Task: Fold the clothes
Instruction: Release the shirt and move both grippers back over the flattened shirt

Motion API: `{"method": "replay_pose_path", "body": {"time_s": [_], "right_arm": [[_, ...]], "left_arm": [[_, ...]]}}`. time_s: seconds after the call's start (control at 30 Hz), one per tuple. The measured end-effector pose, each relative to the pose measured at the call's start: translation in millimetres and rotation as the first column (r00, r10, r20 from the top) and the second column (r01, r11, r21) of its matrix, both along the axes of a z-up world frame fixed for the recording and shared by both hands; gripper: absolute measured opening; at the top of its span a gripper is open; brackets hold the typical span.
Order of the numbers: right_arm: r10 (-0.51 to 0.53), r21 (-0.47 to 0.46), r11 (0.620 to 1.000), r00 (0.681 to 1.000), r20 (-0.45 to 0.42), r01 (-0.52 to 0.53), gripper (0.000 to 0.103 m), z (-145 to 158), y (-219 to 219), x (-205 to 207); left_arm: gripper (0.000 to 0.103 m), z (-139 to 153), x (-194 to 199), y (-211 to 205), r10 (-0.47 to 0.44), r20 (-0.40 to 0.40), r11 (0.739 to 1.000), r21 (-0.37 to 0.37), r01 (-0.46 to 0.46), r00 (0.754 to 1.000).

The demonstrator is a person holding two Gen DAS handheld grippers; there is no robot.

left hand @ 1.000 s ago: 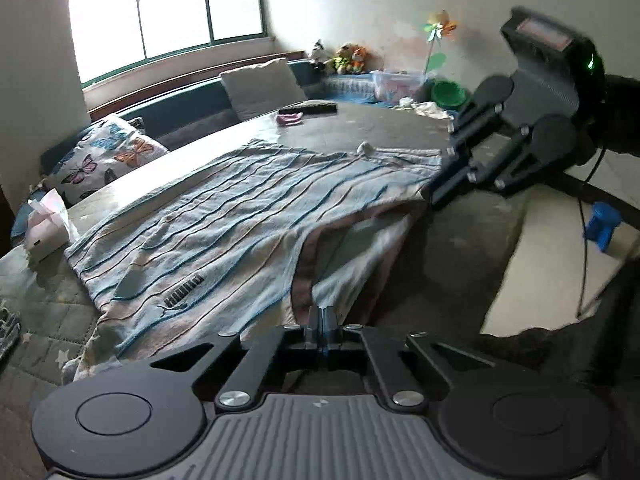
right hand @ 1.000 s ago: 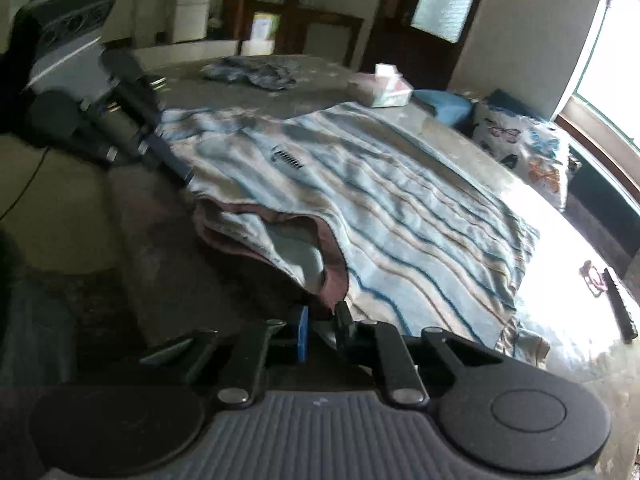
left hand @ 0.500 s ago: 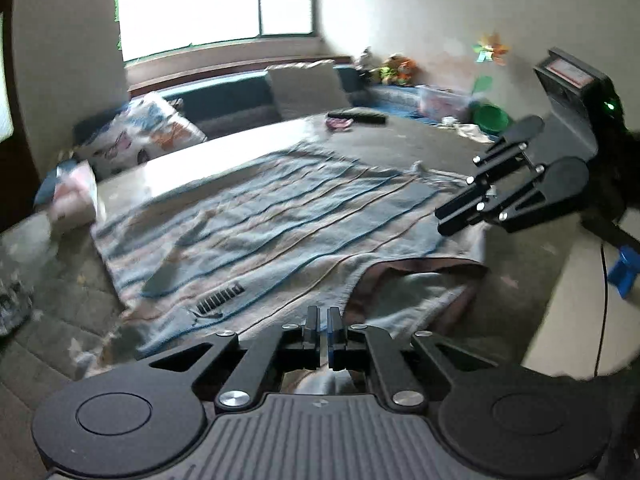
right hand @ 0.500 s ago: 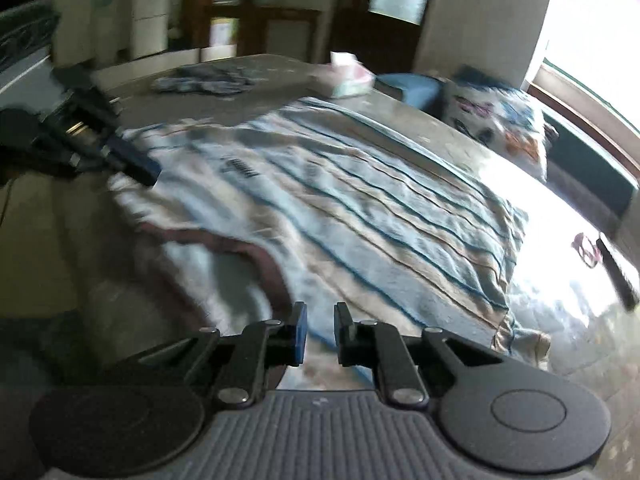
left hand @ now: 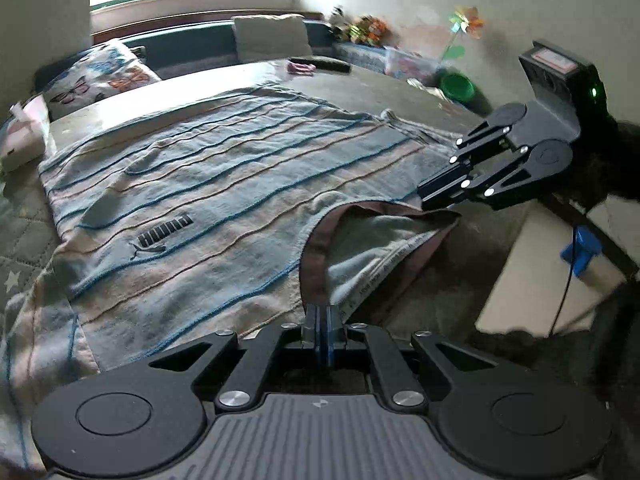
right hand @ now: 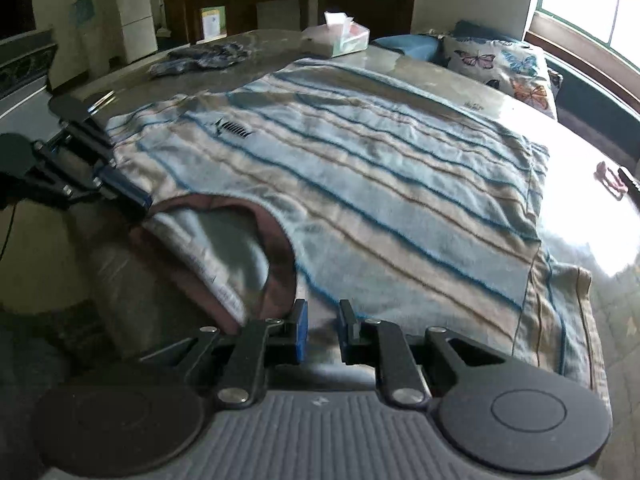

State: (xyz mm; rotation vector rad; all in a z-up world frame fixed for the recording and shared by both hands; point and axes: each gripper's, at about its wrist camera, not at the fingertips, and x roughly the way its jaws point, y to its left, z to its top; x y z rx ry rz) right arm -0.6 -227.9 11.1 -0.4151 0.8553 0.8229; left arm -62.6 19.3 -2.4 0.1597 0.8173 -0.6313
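Jaws: left gripper (left hand: pixel 322 330) pinched together on brown collar (left hand: pixel 316 256); right gripper (right hand: pixel 322 326) parted, gripping nothing, just by collar's other end. Striped shirt (left hand: pixel 208 184) spread flat on grey table (left hand: pixel 360 92), neck toward both grippers. Tissue box (right hand: pixel 335 40), small pink item (left hand: pixel 301 67) at far edges.

L gripper (left hand: pixel 322 330) fingers pressed together; R gripper (right hand: pixel 322 330) (fingers apart) low

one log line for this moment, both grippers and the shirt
left gripper: shut on collar | right gripper: open | striped shirt: flat on table
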Motion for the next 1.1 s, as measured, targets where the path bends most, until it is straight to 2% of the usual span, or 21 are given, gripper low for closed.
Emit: {"method": "replay_pose_path", "body": {"time_s": [0.07,0.2,0.33,0.47,0.63,0.83,1.03,1.1], "right_arm": [[0.028,-0.015,1.0,1.0,-0.011,-0.028,0.016,4.0,1.1,-0.2],[0.048,-0.003,0.999,0.999,0.007,-0.048,0.015,17.1,6.3,10.5],[0.011,0.04,0.999,0.999,0.046,-0.013,0.016,21.3,19.9,36.6],[0.005,0.061,0.998,0.999,0.034,-0.007,0.02,6.8,40.2,56.2],[0.05,0.041,0.998,0.998,0.029,-0.051,0.025,-4.1,48.9,56.9],[-0.049,0.055,0.997,0.997,0.053,0.046,0.026,4.3,33.3,90.6],[-0.197,0.05,0.98,0.98,0.042,0.194,0.026,-4.8,16.1,144.0],[-0.242,0.054,0.969,0.97,0.029,0.24,0.026,-7.2,7.5,158.3]], "left_arm": [[0.005,5.8,3.8,3.4,-0.018,-0.013,1.0,0.002,0.018,1.0],[0.005,5.4,29.4,13.0,0.069,-0.008,0.998,-0.009,-0.069,0.998],[0.005,5.1,55.0,22.6,0.156,-0.005,0.988,-0.02,-0.156,0.988],[0.005,4.7,80.6,32.2,0.242,-0.003,0.97,-0.031,-0.242,0.97],[0.006,4.3,112.6,44.2,0.347,-0.001,0.937,-0.045,-0.347,0.938],[0.006,-1.8,140.5,69.3,0.45,-0.034,0.889,-0.079,-0.451,0.892],[0.006,-3.3,154.3,87.8,0.5,-0.047,0.862,-0.073,-0.502,0.865],[0.007,2.5,160.9,89.6,0.502,-0.031,0.862,-0.072,-0.503,0.864]]}}
